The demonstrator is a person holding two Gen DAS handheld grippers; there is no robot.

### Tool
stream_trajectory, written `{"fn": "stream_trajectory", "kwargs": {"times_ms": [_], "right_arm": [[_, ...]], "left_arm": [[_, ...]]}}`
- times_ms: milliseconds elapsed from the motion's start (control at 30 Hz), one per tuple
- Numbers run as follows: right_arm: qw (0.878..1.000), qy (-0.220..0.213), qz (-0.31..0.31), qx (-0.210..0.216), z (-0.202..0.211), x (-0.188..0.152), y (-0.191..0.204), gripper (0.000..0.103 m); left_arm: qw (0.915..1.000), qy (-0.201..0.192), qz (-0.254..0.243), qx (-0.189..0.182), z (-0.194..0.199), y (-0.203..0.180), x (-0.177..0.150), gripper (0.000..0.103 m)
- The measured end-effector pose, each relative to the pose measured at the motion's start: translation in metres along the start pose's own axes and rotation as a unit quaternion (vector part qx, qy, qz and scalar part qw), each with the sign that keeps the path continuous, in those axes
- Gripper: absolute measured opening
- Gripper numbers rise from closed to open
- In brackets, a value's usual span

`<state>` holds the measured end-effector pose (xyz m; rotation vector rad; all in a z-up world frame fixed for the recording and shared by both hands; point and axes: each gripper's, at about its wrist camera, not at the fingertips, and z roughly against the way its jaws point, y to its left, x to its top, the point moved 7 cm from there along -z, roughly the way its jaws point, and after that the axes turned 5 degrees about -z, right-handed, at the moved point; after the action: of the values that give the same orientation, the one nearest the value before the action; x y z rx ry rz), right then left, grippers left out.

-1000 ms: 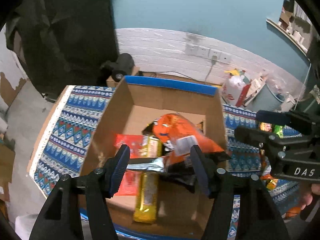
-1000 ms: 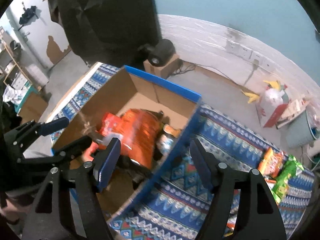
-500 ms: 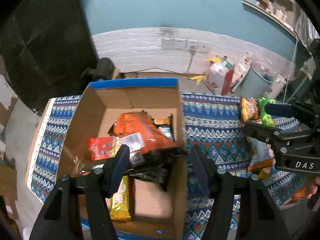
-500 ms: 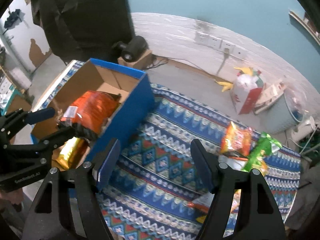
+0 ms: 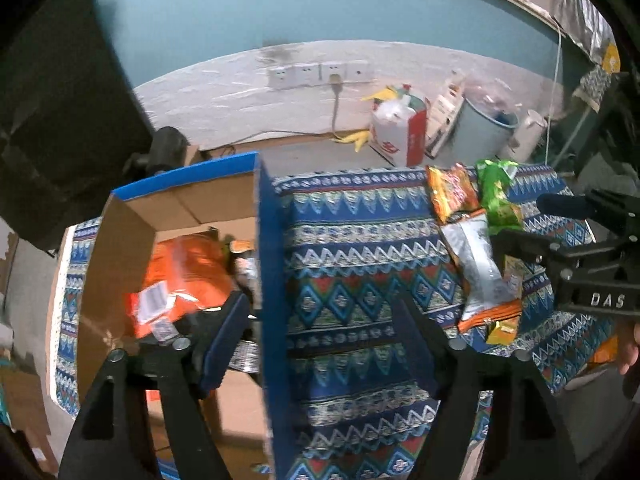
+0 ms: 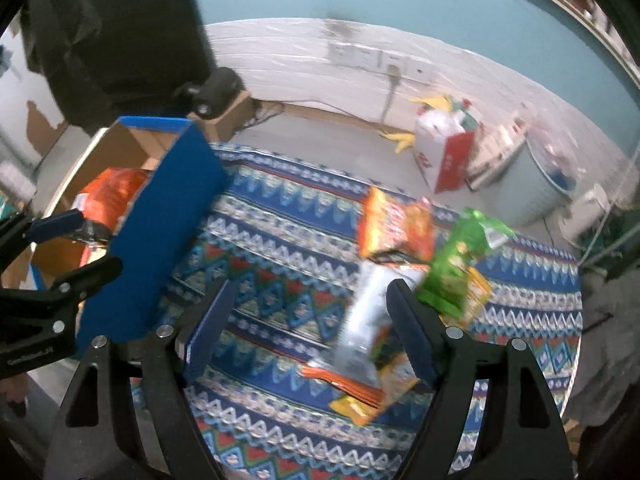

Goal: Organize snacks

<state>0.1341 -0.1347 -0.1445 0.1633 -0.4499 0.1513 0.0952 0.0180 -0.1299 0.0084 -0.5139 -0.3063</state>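
Orange snack bag (image 5: 180, 276) lies inside the blue-edged cardboard box (image 5: 272, 320) at the left of both views. The left gripper (image 5: 320, 336) straddles the box's right wall, jaws wide apart and empty. The right gripper (image 6: 308, 320), jaws equally spread and holding nothing, hovers over the patterned worktop (image 6: 280, 248) beside a silver packet (image 6: 360, 332), green bag (image 6: 456, 264) and orange packet (image 6: 396, 228) at centre right.
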Motion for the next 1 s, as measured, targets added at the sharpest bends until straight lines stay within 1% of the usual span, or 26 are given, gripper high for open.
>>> {"fn": "stream_trajectory", "kwargs": {"times_ms": [233,367,600,800,1000], "right_arm": [[0.999,0.012,-0.046,-0.021,-0.006,-0.016,-0.051,0.079],[0.997,0.019,-0.065,-0.029,-0.011,-0.025,-0.073,0.079],[0.993,0.052,-0.090,-0.060,-0.039,-0.046,-0.111,0.079],[0.987,0.086,-0.119,-0.068,-0.070,-0.067,-0.132,0.079],[0.981,0.110,-0.151,-0.058,-0.094,-0.080,-0.140,0.079]], "left_arm": [[0.9995,0.023,-0.016,-0.014,-0.018,-0.029,-0.001,0.076],[0.9988,0.037,-0.023,-0.022,-0.030,-0.043,0.000,0.076],[0.9969,0.059,-0.046,-0.024,-0.051,-0.069,0.002,0.076],[0.9949,0.074,-0.065,-0.021,-0.067,-0.087,0.002,0.076],[0.9937,0.084,-0.072,-0.019,-0.081,-0.098,0.006,0.076]]}}
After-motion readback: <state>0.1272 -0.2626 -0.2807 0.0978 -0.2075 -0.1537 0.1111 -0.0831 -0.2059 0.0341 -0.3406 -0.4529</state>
